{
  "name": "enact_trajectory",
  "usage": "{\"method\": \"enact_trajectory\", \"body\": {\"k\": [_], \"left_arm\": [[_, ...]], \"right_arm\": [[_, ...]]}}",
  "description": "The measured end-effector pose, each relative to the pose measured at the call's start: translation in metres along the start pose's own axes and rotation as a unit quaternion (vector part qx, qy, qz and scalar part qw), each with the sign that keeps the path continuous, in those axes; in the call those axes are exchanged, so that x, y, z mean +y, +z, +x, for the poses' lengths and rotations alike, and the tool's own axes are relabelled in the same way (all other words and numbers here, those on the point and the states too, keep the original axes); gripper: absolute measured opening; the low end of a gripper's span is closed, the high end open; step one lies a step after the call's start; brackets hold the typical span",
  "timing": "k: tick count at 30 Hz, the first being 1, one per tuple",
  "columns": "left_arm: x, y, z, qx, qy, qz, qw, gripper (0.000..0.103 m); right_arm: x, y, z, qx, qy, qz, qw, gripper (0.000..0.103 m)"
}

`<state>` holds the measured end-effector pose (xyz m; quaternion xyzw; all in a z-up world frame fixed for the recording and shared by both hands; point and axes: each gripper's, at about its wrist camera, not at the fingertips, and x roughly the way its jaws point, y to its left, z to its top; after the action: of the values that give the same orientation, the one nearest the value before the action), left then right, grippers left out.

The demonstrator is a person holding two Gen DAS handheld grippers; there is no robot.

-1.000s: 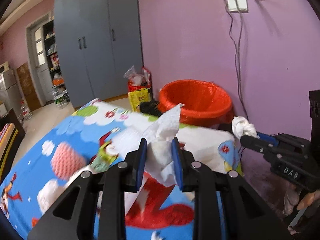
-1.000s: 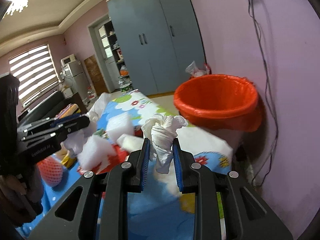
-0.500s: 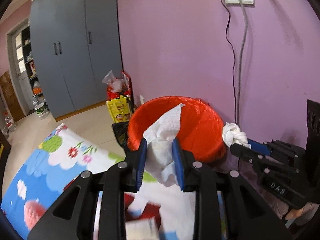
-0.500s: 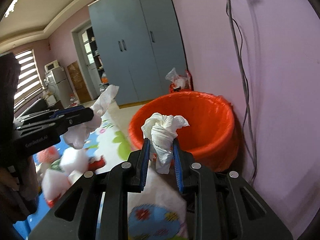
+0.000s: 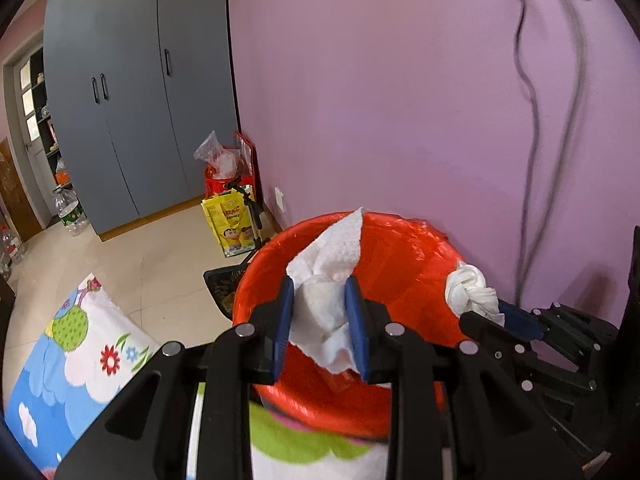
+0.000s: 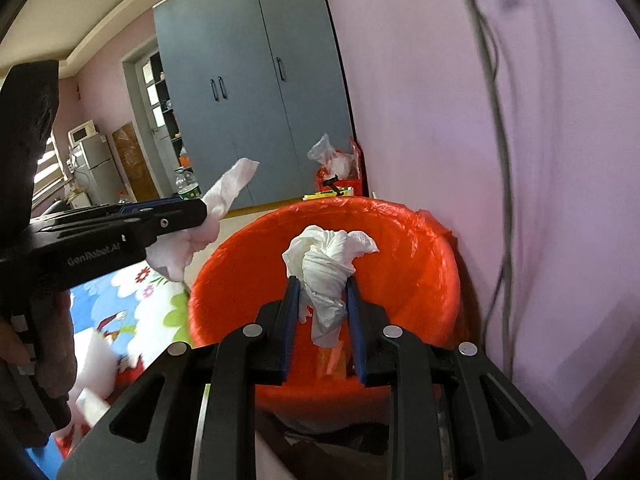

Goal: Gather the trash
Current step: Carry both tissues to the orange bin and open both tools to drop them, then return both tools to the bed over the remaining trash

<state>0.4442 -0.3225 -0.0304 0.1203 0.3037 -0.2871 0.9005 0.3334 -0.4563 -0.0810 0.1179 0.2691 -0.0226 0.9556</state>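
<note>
My left gripper point(image 5: 320, 300) is shut on a crumpled white paper towel point(image 5: 326, 276) and holds it over the near rim of the red-lined trash bin point(image 5: 400, 256). My right gripper point(image 6: 322, 292) is shut on a twisted white tissue wad point(image 6: 326, 268) above the bin's opening point(image 6: 400, 248). The right gripper also shows at the right of the left wrist view point(image 5: 486, 312) with its wad point(image 5: 470, 288). The left gripper shows at the left of the right wrist view point(image 6: 200, 216) with its towel point(image 6: 208, 216).
A table with a cartoon cloth point(image 5: 72, 364) lies at the lower left, with white scraps point(image 6: 94, 376) on it. A purple wall point(image 5: 400, 100) with hanging cables point(image 5: 532, 160) stands behind the bin. Bags point(image 5: 230, 216) and a grey wardrobe point(image 5: 132, 80) are farther back.
Both grippers have moved from over the table toward the bin and now hold their paper above it. Both stay shut on their loads.
</note>
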Motion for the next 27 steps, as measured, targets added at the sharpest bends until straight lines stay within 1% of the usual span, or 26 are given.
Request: {"method": "enact_trajectory", "body": {"k": [1, 2, 3, 4, 5, 6, 8, 10, 11, 14, 15, 16, 18, 21, 23, 27], "left_arm": [[0.001, 0.004, 0.007, 0.002, -0.002, 0.001, 1.0, 0.027], [0.002, 0.008, 0.017, 0.006, -0.006, 0.004, 1.0, 0.029], [0.002, 0.012, 0.024, 0.01, -0.006, 0.006, 0.9999, 0.034], [0.002, 0.015, 0.029, 0.015, -0.004, 0.008, 0.9999, 0.052], [0.003, 0.017, 0.035, 0.02, 0.002, 0.008, 0.9998, 0.072], [0.005, 0.018, 0.039, 0.016, 0.019, 0.007, 0.9997, 0.075], [0.011, 0.018, 0.039, 0.015, 0.041, 0.006, 0.999, 0.075], [0.018, 0.016, 0.03, 0.01, 0.049, 0.005, 0.9987, 0.076], [0.023, 0.013, 0.021, -0.001, 0.061, 0.005, 0.9981, 0.08], [0.036, 0.003, -0.008, -0.026, 0.094, -0.004, 0.9952, 0.086], [0.041, -0.001, -0.018, -0.034, 0.098, -0.01, 0.9946, 0.088], [0.048, -0.006, -0.032, -0.045, 0.104, -0.021, 0.9934, 0.093], [0.058, -0.013, -0.057, -0.058, 0.106, -0.04, 0.9919, 0.094], [0.074, -0.03, -0.094, -0.053, 0.11, -0.069, 0.9901, 0.095], [0.082, -0.042, -0.115, -0.046, 0.12, -0.077, 0.9887, 0.095], [0.087, -0.077, -0.165, -0.044, 0.156, -0.067, 0.9844, 0.095]], "right_arm": [[0.0, 0.002, 0.004, 0.0, -0.003, 0.0, 1.0, 0.024], [-0.002, 0.006, 0.013, 0.001, -0.008, -0.003, 1.0, 0.024], [-0.002, 0.008, 0.018, -0.001, -0.012, -0.007, 1.0, 0.027], [-0.002, 0.008, 0.021, -0.002, -0.016, -0.012, 1.0, 0.03], [-0.003, 0.01, 0.026, -0.001, -0.023, -0.018, 1.0, 0.048], [-0.005, 0.011, 0.03, -0.001, -0.032, -0.02, 0.999, 0.068], [-0.008, 0.012, 0.027, -0.011, -0.036, -0.02, 0.999, 0.069], [-0.007, 0.011, 0.019, -0.016, -0.035, -0.027, 0.999, 0.069], [-0.005, 0.01, 0.012, -0.021, -0.037, -0.032, 0.999, 0.069], [0.001, 0.002, -0.007, -0.025, -0.033, -0.033, 0.999, 0.069], [0.004, 0.0, -0.012, -0.025, -0.032, -0.034, 0.999, 0.069], [0.008, -0.004, -0.021, -0.026, -0.029, -0.033, 0.999, 0.069], [0.014, -0.01, -0.033, -0.026, -0.023, -0.027, 0.999, 0.069], [0.025, -0.024, -0.052, -0.022, -0.014, -0.016, 1.0, 0.069], [0.031, -0.035, -0.063, -0.017, -0.007, -0.012, 1.0, 0.069], [0.049, -0.058, -0.081, 0.001, 0.007, -0.004, 1.0, 0.069]]}}
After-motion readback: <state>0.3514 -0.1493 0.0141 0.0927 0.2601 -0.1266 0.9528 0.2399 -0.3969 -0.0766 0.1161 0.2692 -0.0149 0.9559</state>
